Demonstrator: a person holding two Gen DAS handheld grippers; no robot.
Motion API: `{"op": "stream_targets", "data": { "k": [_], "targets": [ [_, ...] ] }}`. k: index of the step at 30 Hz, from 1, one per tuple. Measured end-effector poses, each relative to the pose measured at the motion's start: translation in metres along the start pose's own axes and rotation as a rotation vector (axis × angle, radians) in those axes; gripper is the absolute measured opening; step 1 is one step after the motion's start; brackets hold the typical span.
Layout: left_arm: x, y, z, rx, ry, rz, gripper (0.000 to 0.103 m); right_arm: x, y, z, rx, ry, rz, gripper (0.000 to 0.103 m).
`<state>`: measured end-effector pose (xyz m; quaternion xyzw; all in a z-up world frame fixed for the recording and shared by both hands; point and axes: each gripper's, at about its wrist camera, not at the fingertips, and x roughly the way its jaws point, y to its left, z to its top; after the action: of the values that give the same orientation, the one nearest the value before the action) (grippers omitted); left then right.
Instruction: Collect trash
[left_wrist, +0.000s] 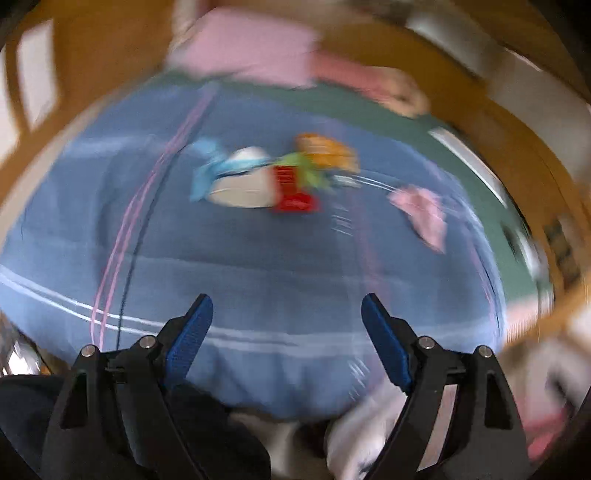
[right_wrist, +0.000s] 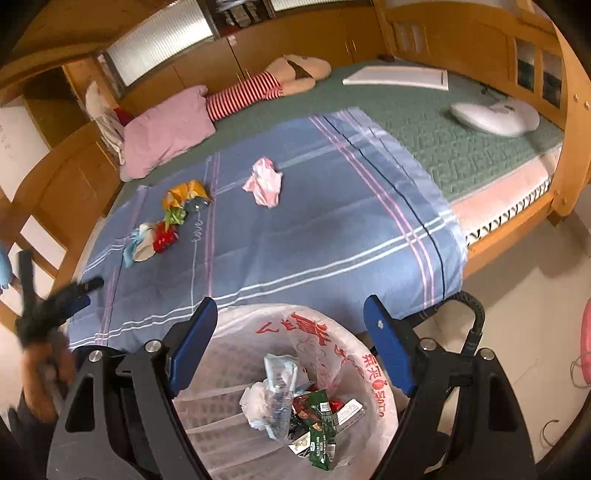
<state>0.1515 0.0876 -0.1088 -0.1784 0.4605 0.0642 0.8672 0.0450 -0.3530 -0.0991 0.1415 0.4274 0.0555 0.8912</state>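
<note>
Trash on a bed, mid-collection. A cluster of wrappers (right_wrist: 159, 229) (orange, green, red, white and pale blue pieces lying touching or just beside one another) rests on the blue striped sheet (right_wrist: 314, 229) toward its left side, and a crumpled pink wrapper (right_wrist: 264, 181) lies apart from it nearer the middle. A waste bin (right_wrist: 236, 332) lined with a printed plastic bag stands against the near edge of the bed and already holds several packets and a crushed bottle. The right gripper (right_wrist: 290, 314) hangs over the bin with its jaws wide apart and nothing between them. The left gripper (left_wrist: 286, 310), seen blurred at the left edge of the right wrist view, likewise has its jaws spread wide and empty; its own view, heavily smeared, faces the cluster across the sheet. Judged step: one piece appears to have been dropped, and the left gripper is heading for the next. The next move calls for lowering the open jaws astride a single wrapper of the cluster, probably the nearest white or red one, closing on thin crinkled film without pinching the sheet.
</note>
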Motion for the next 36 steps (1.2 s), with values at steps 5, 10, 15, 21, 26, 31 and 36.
{"op": "stream_targets", "data": {
  "k": [5, 10, 15, 21, 26, 31, 36],
  "targets": [
    [0.066, 0.059, 0.072, -0.16, 0.047, 0.064, 0.085, 0.027, -0.012, -0.004, 0.035, 0.054, -0.02, 0.08],
    [0.128, 0.082, 0.121, -0.195, 0.041, 0.108, 0.092, 0.052, -0.026, -0.005, 0.078, 0.11, -0.061, 0.08],
    [0.191, 0.066, 0.137, -0.208, 0.191, -0.074, 0.096, 0.068, -0.03, -0.004, 0.106, 0.149, -0.079, 0.08],
    [0.201, 0.035, 0.122, 0.007, 0.135, 0.032, 0.044, 0.082, -0.022, 0.01, 0.092, 0.141, -0.065, 0.08],
    [0.182, 0.04, 0.105, -0.018, 0.182, -0.046, 0.025, 0.094, 0.001, 0.033, 0.062, 0.094, -0.006, 0.08],
    [0.126, 0.024, 0.063, -0.083, 0.16, -0.139, 0.025, 0.133, 0.029, 0.064, 0.003, 0.094, 0.005, 0.08],
    [0.114, -0.008, -0.026, -0.069, 0.223, -0.204, 0.027, 0.188, 0.055, 0.111, 0.014, 0.111, 0.029, 0.08]
  ]
}}
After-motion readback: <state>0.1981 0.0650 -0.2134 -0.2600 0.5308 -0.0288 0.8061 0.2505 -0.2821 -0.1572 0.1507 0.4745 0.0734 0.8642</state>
